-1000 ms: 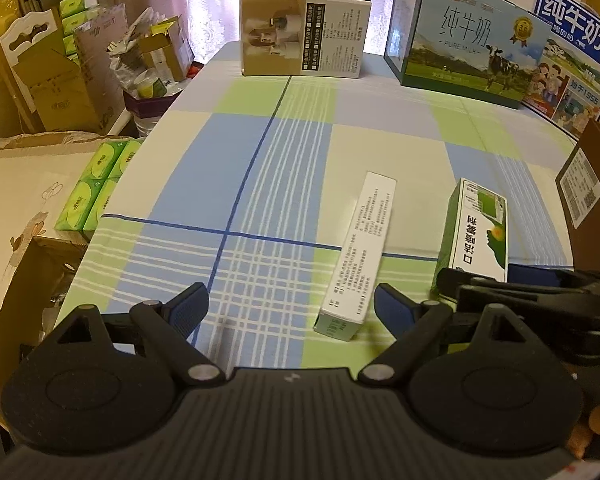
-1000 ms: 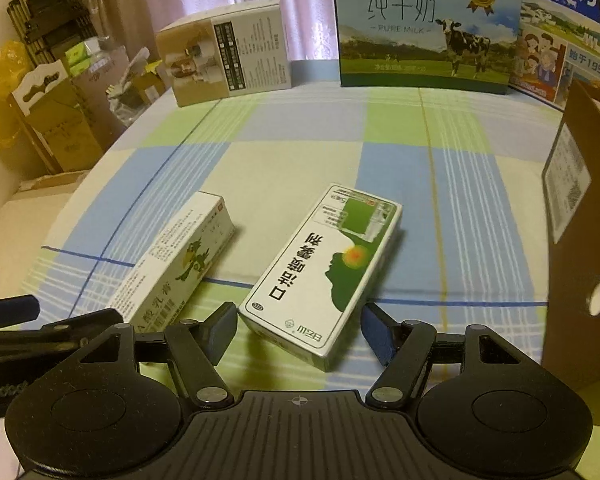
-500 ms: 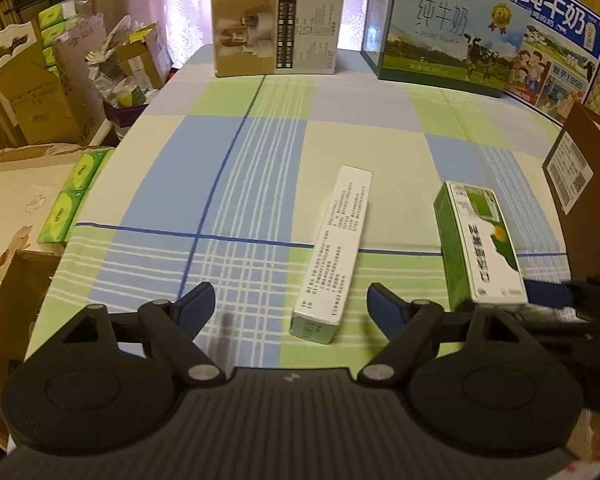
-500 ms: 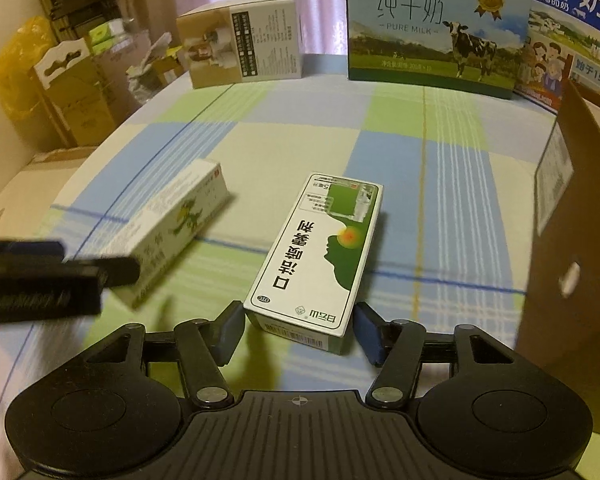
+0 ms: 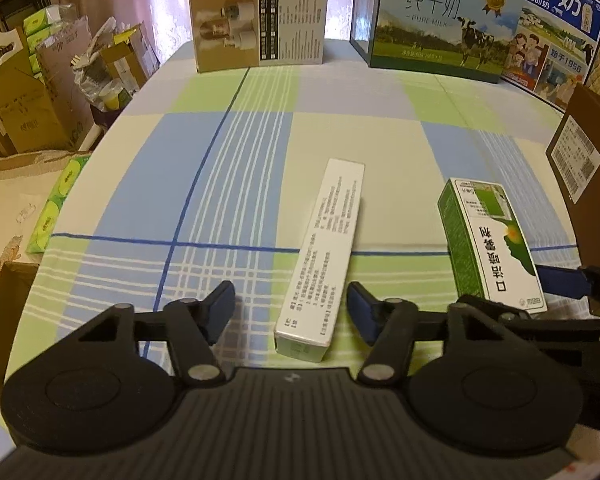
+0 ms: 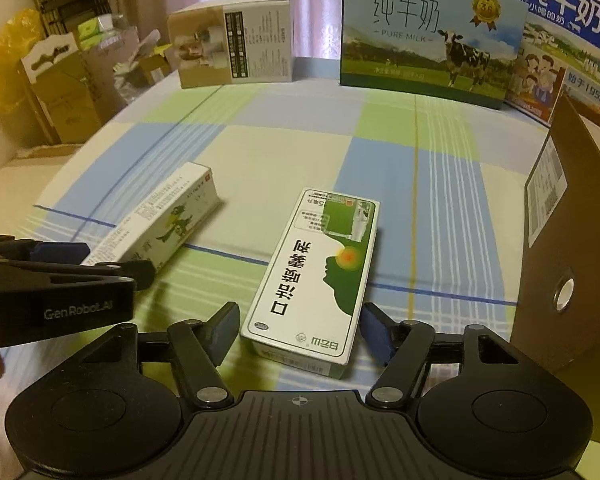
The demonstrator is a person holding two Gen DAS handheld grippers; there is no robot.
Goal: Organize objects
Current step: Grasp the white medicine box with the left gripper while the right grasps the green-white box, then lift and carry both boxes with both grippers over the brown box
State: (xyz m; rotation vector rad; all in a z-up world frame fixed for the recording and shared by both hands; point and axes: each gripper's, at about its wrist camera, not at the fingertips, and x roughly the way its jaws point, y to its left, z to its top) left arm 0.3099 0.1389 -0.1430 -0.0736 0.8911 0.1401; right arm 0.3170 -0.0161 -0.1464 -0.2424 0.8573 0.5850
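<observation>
On the checked tablecloth (image 5: 228, 184) lies a long white box (image 5: 324, 252), pointing away from me. My left gripper (image 5: 292, 312) is open, its blue pads either side of the box's near end without touching. A green-and-white box (image 6: 320, 272) lies flat to the right of it. My right gripper (image 6: 300, 330) is open and straddles this box's near end, a small gap at each pad. In the right wrist view the long white box (image 6: 168, 220) shows at the left with the left gripper (image 6: 112, 260) in front of it. The left wrist view shows the green-and-white box (image 5: 492, 240) and right gripper (image 5: 556, 292).
A brown cardboard box (image 6: 572, 240) stands close on the right. Two milk cartons (image 6: 428, 36) and a tan box (image 6: 236, 44) line the table's far edge. Cardboard clutter (image 5: 40, 100) and green tissue packs (image 5: 56, 204) lie off the table's left side.
Both grippers have moved forward, so each box's near end now sits between the open fingers. The left gripper also shifted right to centre on the long white box. Neither box moved.
</observation>
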